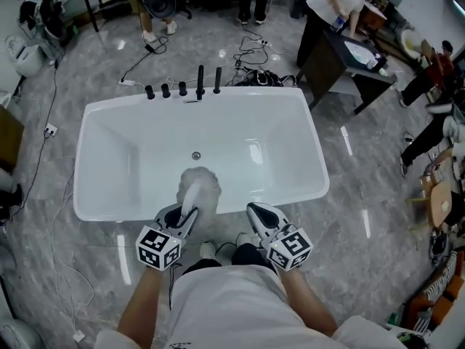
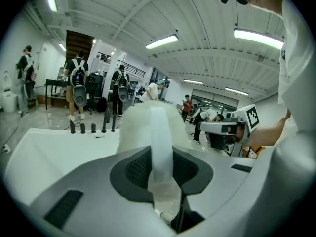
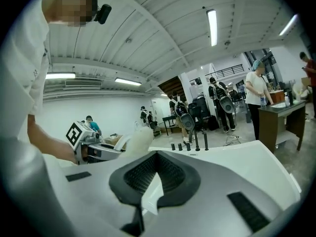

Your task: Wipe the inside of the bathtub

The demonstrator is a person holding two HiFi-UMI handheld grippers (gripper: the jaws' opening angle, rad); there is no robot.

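Room: bathtub (image 1: pixel 218 97) on marble floor (image 1: pixel 87 64).
Left gripper (image 1: pixel 187 214): jaws clamp duster (image 1: pixel 197 185), head aimed into bathtub.
Right gripper (image 1: pixel 256 211): jaws closed, empty, spare.

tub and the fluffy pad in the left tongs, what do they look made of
Tub: glossy white, probably acrylic or enamel; bright highlights sit on its smooth walls. Pad: soft white fleece or microfibre, judging by its fuzzy outline. Its strap: smooth matte white, perhaps plastic or webbing; the look leaves that open.
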